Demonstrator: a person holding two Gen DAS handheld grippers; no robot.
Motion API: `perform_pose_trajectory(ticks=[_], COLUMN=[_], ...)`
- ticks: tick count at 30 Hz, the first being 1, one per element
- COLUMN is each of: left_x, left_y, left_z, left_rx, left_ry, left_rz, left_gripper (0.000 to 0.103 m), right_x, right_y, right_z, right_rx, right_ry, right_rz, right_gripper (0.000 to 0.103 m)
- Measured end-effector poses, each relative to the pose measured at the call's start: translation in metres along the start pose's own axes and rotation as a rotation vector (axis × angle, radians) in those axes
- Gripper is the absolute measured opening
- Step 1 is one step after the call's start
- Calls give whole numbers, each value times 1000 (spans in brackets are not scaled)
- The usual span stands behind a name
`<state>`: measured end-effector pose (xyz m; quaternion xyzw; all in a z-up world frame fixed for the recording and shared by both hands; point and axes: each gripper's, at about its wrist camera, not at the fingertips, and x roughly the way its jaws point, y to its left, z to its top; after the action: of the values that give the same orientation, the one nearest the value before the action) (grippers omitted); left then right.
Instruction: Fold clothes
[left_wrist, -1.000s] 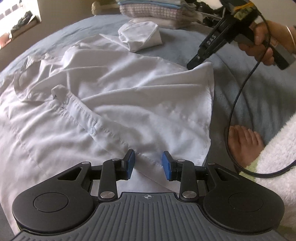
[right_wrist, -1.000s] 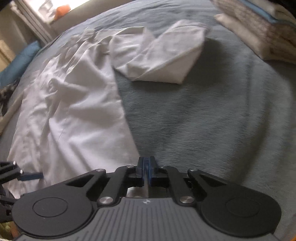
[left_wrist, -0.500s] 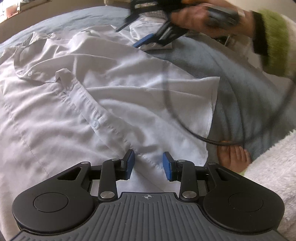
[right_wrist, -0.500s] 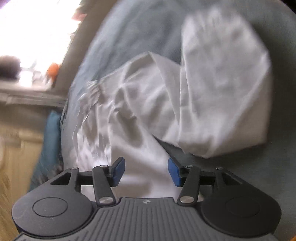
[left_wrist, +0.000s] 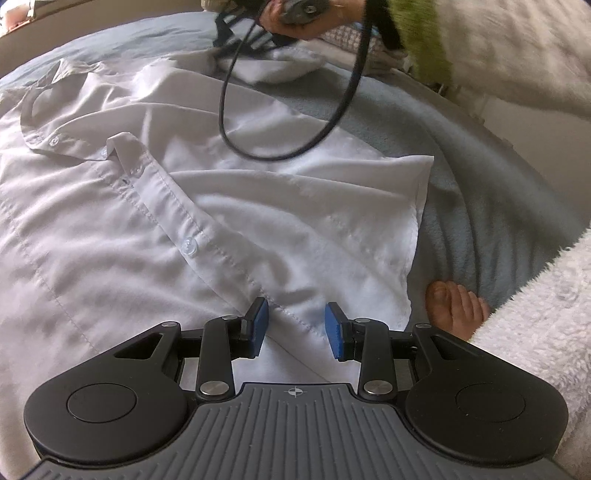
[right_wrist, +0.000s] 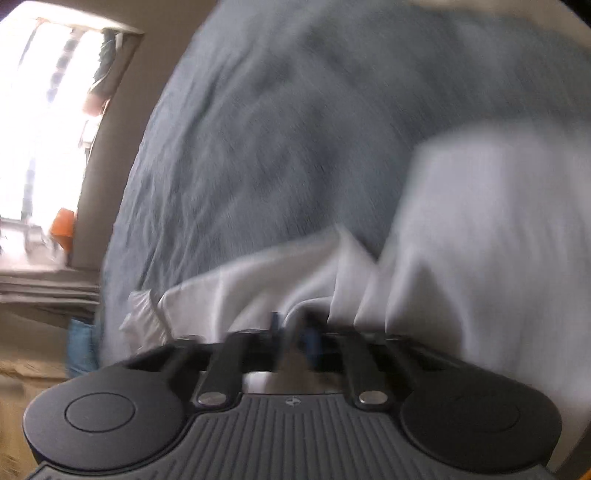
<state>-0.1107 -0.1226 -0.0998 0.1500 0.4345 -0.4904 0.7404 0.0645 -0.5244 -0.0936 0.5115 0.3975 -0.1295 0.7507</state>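
Your right tongs (right_wrist: 291, 328) have just swung away from the near side edge of the shirt (left_wrist: 258, 206) to its far corner, where the loose sleeve (left_wrist: 273, 68) is lying bunched on the grey blanket (left_wrist: 480, 192). They opened on the way over and their jaws are now closing. The right wrist view is blurring badly, but white sleeve cloth looks to be gathering between the pads, so you are probably taking hold of it. Your right hand (left_wrist: 295, 18) is reaching across the top of the left wrist view, and its black cable (left_wrist: 229, 136) is now trailing in a loop over the chest of the shirt. Your left tongs (left_wrist: 295, 325) have barely shifted. They are standing at a middling gap astride the button strip (left_wrist: 192, 218) at the near hem, with cloth between the pads but neither pad pinching it. The shirt itself is lying front up and spread flat on the blanket, collar toward the far left. So you are moving from smoothing the body to bringing the sleeve in, and that fold is not yet made. Watch that the cable is not dragging the smoothed front as you pull.
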Motion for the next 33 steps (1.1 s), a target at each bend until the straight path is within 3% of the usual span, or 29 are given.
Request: perform_pose_trajectory(ticks=[6,13,14,16,22,26,30,33], left_x=[1,2,2,1,0,0,0,0], left_y=[-3,-3,-3,-3,-3,-2,-3,-3], left_z=[1,3,3,2,1,-1,-3,-3], left_rx=[55,69,70,73,70,66,65,63], left_ry=[15,28,29,29,21,13,6,8], left_rz=[17,19,19,21,16,11,10,13], left_gripper=[33,33,33,33,33,33,33,33], right_x=[9,43,48,55,-8,-92,-148,-158], right_y=[63,113,115,114,77,39,9,-16], right_z=[36,37,35,30,33,26,-22,-80], right_rx=[-315,-612,-649,-681,-550,-438,-520,-624], right_ry=[-102,-139,-131,-111,-75,-28,125,238], right_rz=[-65,-99,-135,-212,-154,27,61,-42], right_gripper=[5,10,13,47,51,53,53,53])
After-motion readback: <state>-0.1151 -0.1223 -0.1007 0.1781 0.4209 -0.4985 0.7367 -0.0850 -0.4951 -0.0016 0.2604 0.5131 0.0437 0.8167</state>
